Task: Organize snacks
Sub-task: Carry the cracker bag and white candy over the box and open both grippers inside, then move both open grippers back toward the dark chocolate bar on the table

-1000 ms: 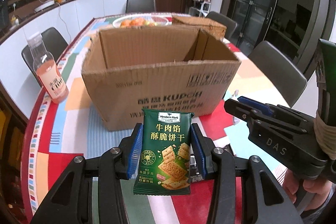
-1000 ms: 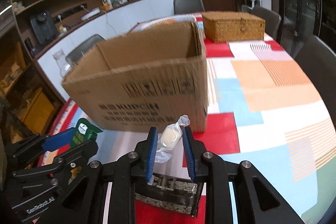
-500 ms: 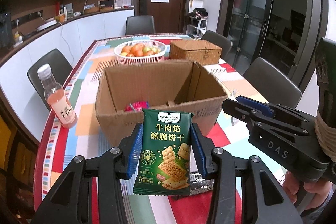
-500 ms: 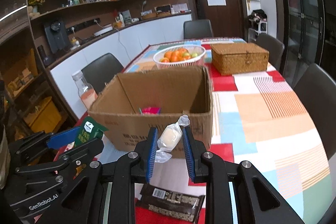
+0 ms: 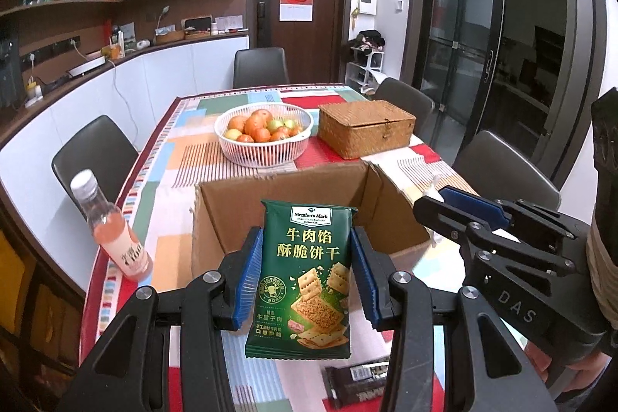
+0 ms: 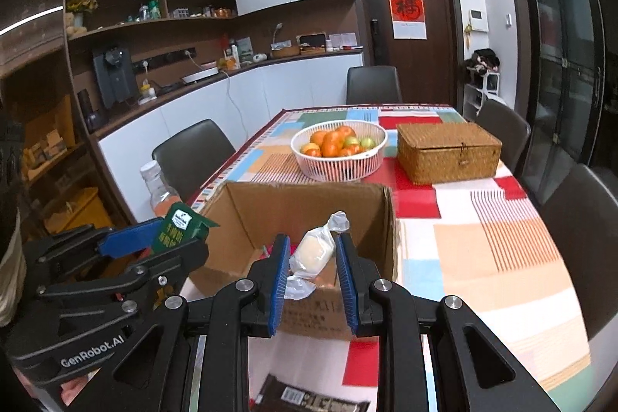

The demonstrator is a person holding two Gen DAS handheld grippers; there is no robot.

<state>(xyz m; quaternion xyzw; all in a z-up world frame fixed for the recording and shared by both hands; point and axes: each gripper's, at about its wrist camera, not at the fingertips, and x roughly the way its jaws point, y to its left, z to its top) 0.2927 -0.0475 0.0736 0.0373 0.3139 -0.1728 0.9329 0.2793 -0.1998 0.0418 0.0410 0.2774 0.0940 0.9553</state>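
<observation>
My left gripper [image 5: 307, 257] is shut on a green cracker packet [image 5: 309, 280], held upright in front of and above an open cardboard box [image 5: 293, 195]. My right gripper [image 6: 312, 251] is shut on a small white snack in clear wrap [image 6: 312, 253], raised over the near wall of the box [image 6: 309, 203]. The two grippers hang side by side: the right one [image 5: 463, 207] shows at the right of the left wrist view, the left one [image 6: 127, 242] with its packet [image 6: 174, 228] at the left of the right wrist view. A dark wrapped bar [image 5: 359, 381] lies on the table below.
Behind the box stand a white basket of fruit [image 5: 266, 157] and a wicker box [image 5: 367, 130]. A bottle of pink drink [image 5: 116, 238] stands at the table's left edge. Dark chairs [image 6: 579, 226] ring the colourful tablecloth [image 6: 483, 246].
Both grippers have risen with their snacks still held. The box has dropped lower in both views, and its inside, the fruit basket and the wicker box now show.
</observation>
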